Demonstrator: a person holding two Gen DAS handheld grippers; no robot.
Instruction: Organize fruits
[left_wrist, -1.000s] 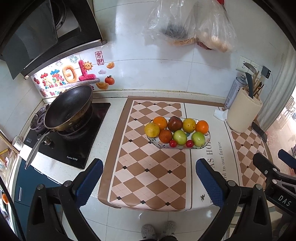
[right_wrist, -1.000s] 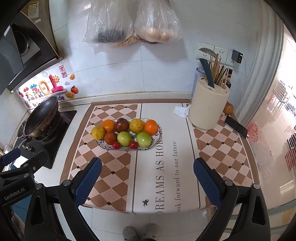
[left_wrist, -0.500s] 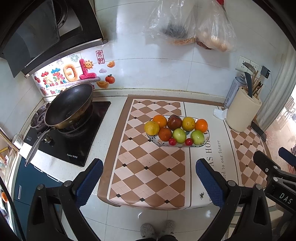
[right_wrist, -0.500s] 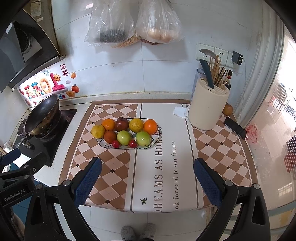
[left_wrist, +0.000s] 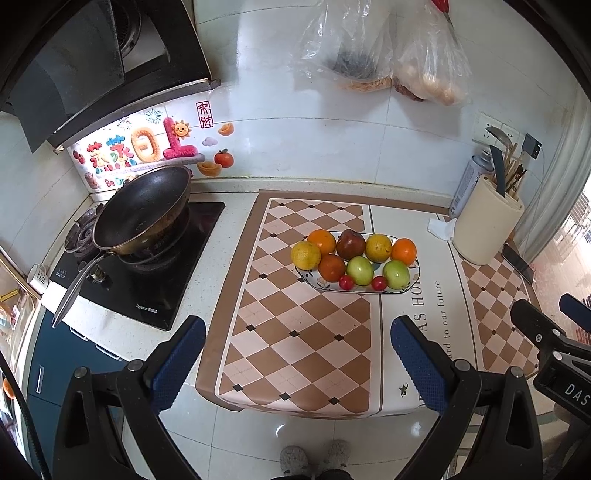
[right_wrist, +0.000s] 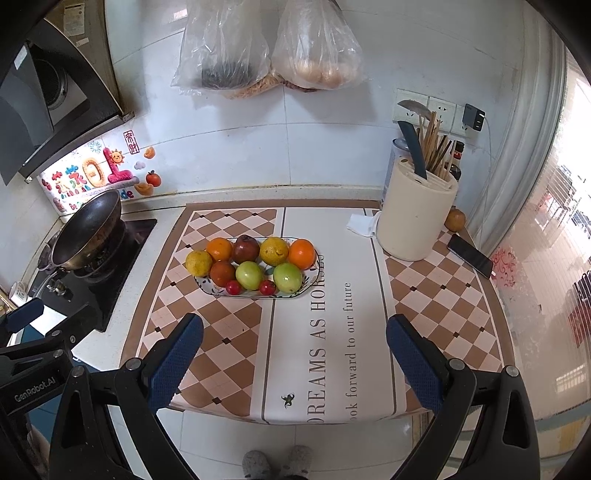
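A white oval plate (left_wrist: 413, 283) (right_wrist: 207, 286) sits on the checked counter mat and holds several fruits: oranges (left_wrist: 404, 251) (right_wrist: 301, 253), yellow citrus (left_wrist: 305, 254) (right_wrist: 198, 263), a dark red apple (left_wrist: 350, 244) (right_wrist: 245, 248), green fruits (left_wrist: 396, 274) (right_wrist: 287, 277) and small red ones (left_wrist: 346, 282) (right_wrist: 233, 287). My left gripper (left_wrist: 297, 362) is open and empty, held well back from the plate over the counter's front edge. My right gripper (right_wrist: 294, 360) is open and empty too, equally far back.
A black wok (left_wrist: 142, 212) stands on the stove at the left. A cream utensil holder (right_wrist: 415, 218) with knife and chopsticks stands at the right, with a phone (right_wrist: 470, 255) and a brown fruit (right_wrist: 454, 220) beside it. Plastic bags (right_wrist: 266, 48) hang on the wall.
Both grippers have pulled back slightly from the counter, so the plate looks a little smaller and farther away. The fruits have not moved.
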